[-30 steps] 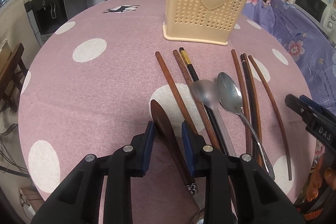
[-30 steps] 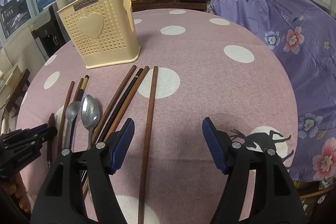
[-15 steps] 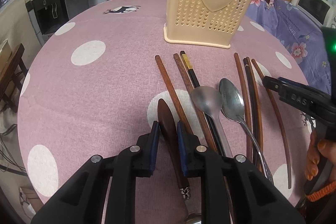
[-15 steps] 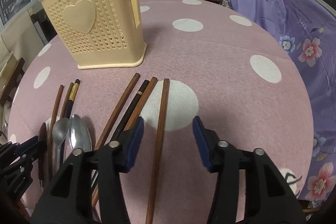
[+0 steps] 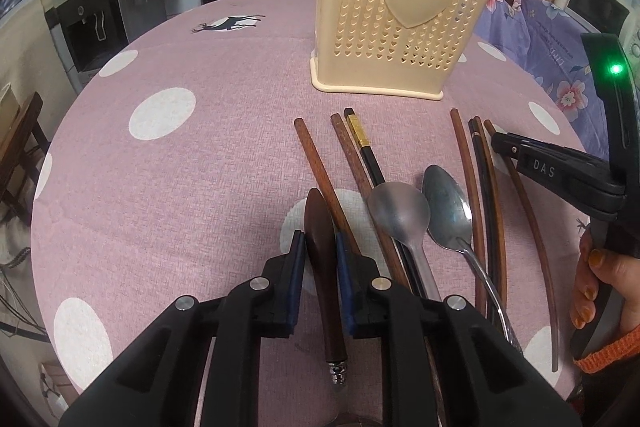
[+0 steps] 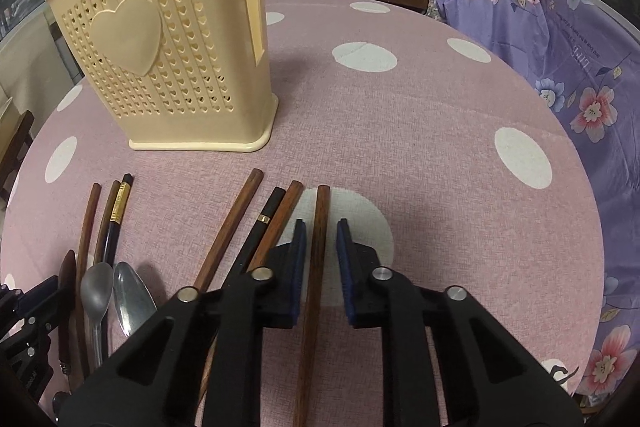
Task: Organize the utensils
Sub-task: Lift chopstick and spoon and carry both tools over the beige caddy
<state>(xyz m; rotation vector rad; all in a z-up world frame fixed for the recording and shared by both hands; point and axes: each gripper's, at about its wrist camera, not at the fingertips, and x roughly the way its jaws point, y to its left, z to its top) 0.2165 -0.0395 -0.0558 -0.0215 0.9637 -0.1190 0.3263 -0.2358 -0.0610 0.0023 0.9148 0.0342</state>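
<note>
Desk (image 5: 224, 163) under pink polka-dot cloth, carries all items. Cream perforated utensil holder (image 5: 396, 27) stands upright beyond both tongs, well apart from them.

Left tongs (image 5: 320, 259): jaws have closed a little further, blue pads now against both sides of the dark wooden utensil (image 5: 320, 227); clenched on it. The utensil lies on the desk, its rounded tip pointing ahead past the pads, its metal-capped end behind them.

Right tongs (image 6: 321, 255): jaws have just been closing around the rightmost brown chopstick (image 6: 318, 247). Thin gaps show beside the stick, yet the jaws are at their narrowest, so read as clenched on it. Stick lies flat on the desk.

Between the two tongs: two metal spoons (image 5: 424, 219) side by side, lying over more chopsticks (image 5: 480, 187), brown and black.
</note>
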